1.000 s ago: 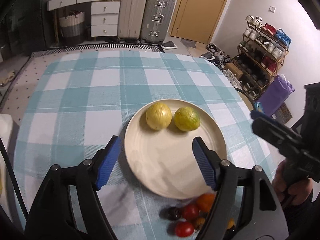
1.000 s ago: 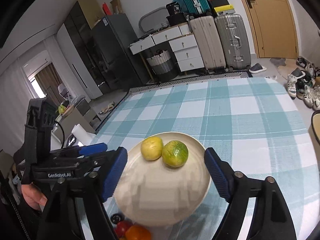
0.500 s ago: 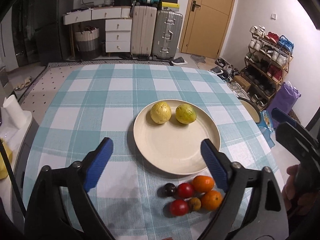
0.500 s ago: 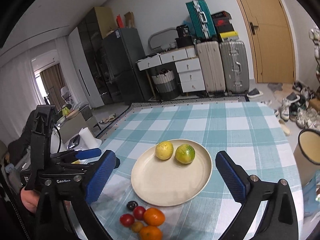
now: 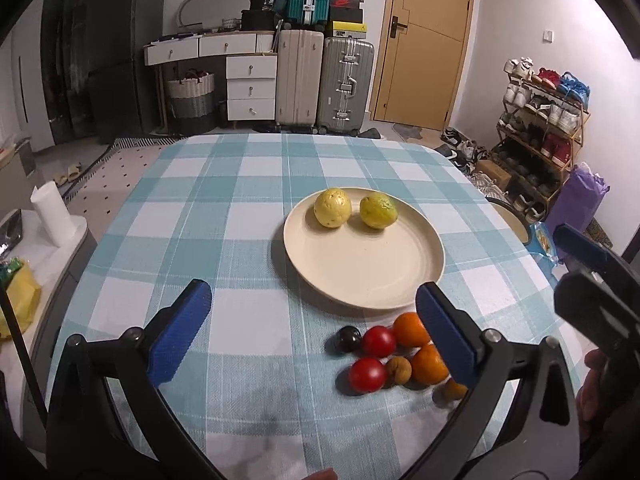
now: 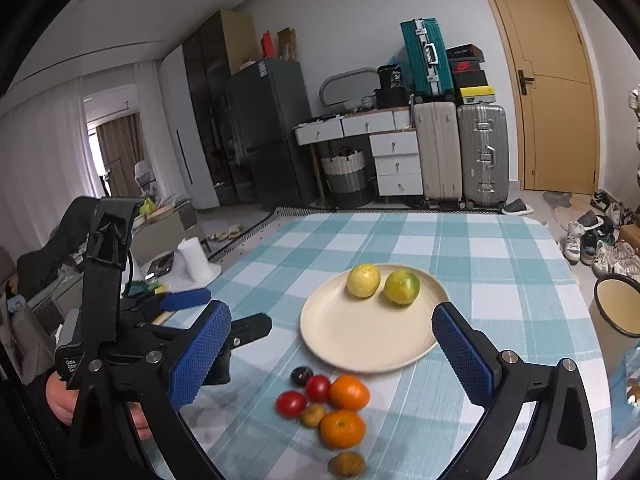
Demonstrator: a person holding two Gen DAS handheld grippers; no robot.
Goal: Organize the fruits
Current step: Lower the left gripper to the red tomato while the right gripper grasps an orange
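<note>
A cream plate (image 5: 362, 276) (image 6: 360, 336) sits on the checked tablecloth and holds a yellow fruit (image 5: 332, 207) (image 6: 363, 281) and a yellow-green fruit (image 5: 378, 211) (image 6: 401, 287). In front of the plate lies a cluster of loose fruit: two oranges (image 5: 429, 364) (image 6: 349, 392), two red tomatoes (image 5: 367, 375) (image 6: 291, 404), a dark plum (image 5: 349, 339) (image 6: 301, 375) and small brown fruits (image 5: 398, 369) (image 6: 346, 463). My left gripper (image 5: 314, 334) is open and empty, above the table, near the cluster. My right gripper (image 6: 332, 358) is open and empty, above the cluster.
A roll of paper (image 5: 50, 215) stands on a side unit left of the table. A cream enamel mug (image 6: 616, 306) stands by the table's right edge. Suitcases (image 5: 346, 80), drawers and a shoe rack (image 5: 540, 136) lie beyond the table.
Both grippers have pulled back and up from the plate, still open and empty. The fruit cluster in front of the plate has come fully into view.
</note>
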